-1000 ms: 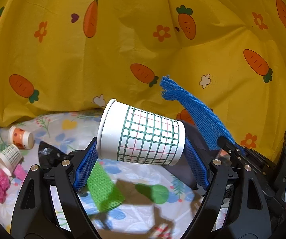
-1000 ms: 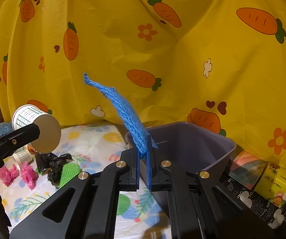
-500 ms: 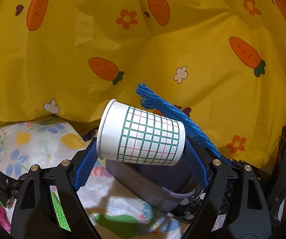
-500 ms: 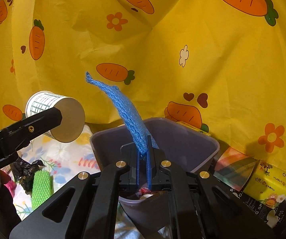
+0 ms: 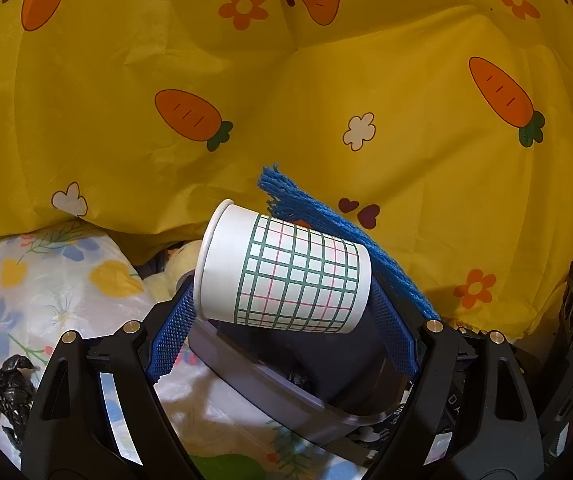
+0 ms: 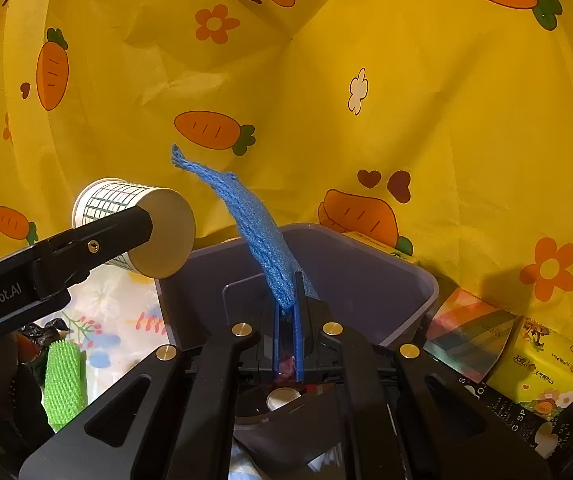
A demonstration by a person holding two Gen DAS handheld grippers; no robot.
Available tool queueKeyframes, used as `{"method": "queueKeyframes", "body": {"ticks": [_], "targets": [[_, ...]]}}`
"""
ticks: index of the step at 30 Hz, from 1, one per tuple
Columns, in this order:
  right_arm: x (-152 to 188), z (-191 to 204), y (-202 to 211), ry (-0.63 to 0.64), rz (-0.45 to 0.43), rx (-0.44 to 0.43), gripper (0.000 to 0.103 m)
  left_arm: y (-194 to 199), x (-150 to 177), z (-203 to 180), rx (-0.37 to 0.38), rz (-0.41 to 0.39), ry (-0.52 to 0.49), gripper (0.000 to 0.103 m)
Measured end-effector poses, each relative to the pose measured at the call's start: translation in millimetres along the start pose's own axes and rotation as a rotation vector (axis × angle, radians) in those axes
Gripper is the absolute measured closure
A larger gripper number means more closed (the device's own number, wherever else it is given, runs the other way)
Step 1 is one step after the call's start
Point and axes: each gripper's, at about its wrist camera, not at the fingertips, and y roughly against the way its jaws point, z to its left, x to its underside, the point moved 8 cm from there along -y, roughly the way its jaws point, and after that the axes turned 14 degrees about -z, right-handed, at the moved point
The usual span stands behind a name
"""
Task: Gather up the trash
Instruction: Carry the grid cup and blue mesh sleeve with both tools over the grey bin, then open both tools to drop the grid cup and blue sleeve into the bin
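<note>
Trash in the claws comes to two pieces: one paper cup with a green and pink grid, lying on its side and clamped end to end between the wide-set blue pads of the left gripper, and one blue foam net sleeve, pinched at its lower end by the tightly closed right gripper and sticking up and away from it. One grey bin sits directly ahead of and below the right claw, with some pale and red scraps at its bottom; the cup hangs over the bin's near-left corner. Left of the right claw, lower down, lie one green foam net and one crumpled black bag. To the right of the bin lean one rainbow-striped pack, one yellow tissue pack and one black printed pack. All rest on a white floral cloth, and a yellow curtain printed with carrots and flowers closes off the back.
</note>
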Motion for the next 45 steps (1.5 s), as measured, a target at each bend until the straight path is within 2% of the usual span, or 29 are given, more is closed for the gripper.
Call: {"method": "queueKeyframes", "body": {"ticks": [36, 38, 40, 41, 43, 45], "targets": [[17, -14, -15, -0.039, 0.042, 0.017, 0.096, -42, 31, -13, 0.045, 0.088, 0.018, 0.021], [18, -14, -17, -0.035, 0.042, 0.022, 0.093, -43, 32, -12, 0.041, 0.09, 0.019, 0.021], [20, -17, -17, -0.041, 0.044, 0.026, 0.078, -44, 33, -12, 0.036, 0.09, 0.025, 0.02], [21, -17, -17, -0.042, 0.044, 0.026, 0.075, -44, 33, -11, 0.036, 0.092, 0.029, 0.02], [22, -19, -17, -0.035, 0.04, 0.031, 0.065, -45, 34, -8, 0.03, 0.098, 0.043, 0.01], [22, -20, -16, -0.034, 0.036, 0.033, 0.061, -43, 34, -3, 0.009, 0.09, 0.049, 0.008]]}}
